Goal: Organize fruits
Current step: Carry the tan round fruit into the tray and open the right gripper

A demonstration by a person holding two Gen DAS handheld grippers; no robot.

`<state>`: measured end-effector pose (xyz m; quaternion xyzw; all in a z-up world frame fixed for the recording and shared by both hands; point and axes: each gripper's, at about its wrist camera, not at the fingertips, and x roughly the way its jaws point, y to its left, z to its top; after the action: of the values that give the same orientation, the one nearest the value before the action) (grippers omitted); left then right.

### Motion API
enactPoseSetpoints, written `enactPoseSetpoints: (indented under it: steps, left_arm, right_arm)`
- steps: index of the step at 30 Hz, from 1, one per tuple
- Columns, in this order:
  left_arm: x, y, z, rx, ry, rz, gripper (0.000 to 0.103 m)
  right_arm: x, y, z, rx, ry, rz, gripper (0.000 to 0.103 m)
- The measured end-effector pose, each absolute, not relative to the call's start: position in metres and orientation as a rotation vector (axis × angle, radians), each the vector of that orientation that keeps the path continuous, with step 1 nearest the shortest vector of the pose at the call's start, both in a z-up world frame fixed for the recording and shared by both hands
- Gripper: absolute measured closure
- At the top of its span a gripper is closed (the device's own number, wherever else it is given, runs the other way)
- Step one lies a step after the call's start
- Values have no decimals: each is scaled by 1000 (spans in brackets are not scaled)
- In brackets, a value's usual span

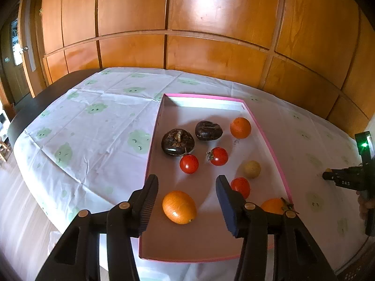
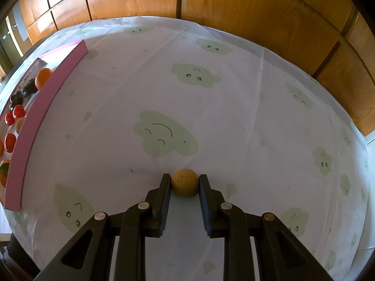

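Observation:
A shallow pink-rimmed tray (image 1: 269, 138) holds several fruits: two dark brown ones (image 1: 177, 142), three red tomatoes (image 1: 189, 163), a pale tan ball (image 1: 252, 169) and oranges (image 1: 240, 127). My left gripper (image 1: 186, 179) hovers over the tray's near end, open. An orange (image 1: 179, 207) lies between its fingers with a gap on each side. Out on the cloth to the tray's right, my right gripper (image 2: 185, 176) is shut on a small tan round fruit (image 2: 184, 186) that rests on the table. That gripper (image 1: 327, 175) also shows at the far right of the left wrist view.
A white tablecloth with green cloud faces (image 2: 164, 138) covers a dark table (image 1: 25, 114). Wooden wall panels (image 1: 211, 23) stand right behind it. The tray's pink side wall (image 2: 46, 107) runs along the left of the right wrist view.

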<state>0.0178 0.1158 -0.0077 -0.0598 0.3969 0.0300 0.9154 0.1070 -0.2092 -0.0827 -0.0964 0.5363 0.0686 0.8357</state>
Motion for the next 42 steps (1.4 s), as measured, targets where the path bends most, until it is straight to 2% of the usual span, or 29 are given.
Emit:
enactPoseSetpoints:
  steps: [18, 33, 42]
  left_arm:
    - [14, 115, -1, -135, 806, 52, 49]
    - [11, 134, 0, -143, 800, 103, 49]
    - [13, 157, -4, -180, 796, 161, 49]
  right_arm:
    - [101, -181, -77, -131, 1151, 212, 80]
    - [78, -73, -13, -110, 1000, 527, 79]
    - [76, -4, -15, -116, 1006, 645, 79]
